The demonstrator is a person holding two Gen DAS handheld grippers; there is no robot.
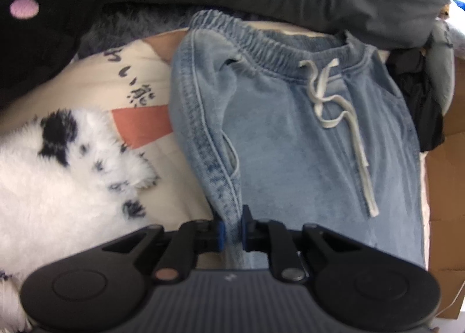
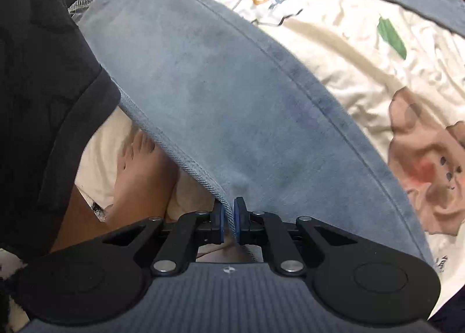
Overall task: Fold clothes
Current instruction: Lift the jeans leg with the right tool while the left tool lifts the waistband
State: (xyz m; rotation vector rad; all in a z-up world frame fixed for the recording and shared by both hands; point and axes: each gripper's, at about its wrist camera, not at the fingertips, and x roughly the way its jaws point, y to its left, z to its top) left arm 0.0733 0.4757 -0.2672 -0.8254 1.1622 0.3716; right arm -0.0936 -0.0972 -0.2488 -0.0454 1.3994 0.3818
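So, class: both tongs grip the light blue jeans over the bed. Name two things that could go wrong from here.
1. The left tongs pinch only a narrow side-seam fold of the jeans, which may slip.
2. The dangling drawstring could get folded in crookedly.

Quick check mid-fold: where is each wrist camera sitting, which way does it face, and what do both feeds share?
Left wrist: on the left gripper, facing steeply down at the jeans waistband and drawstring; it pinches their side seam.
Right wrist: on the right gripper, facing down along a jeans leg; it pinches the edge; a bare foot shows.
Shared: the same jeans, bedding beneath.
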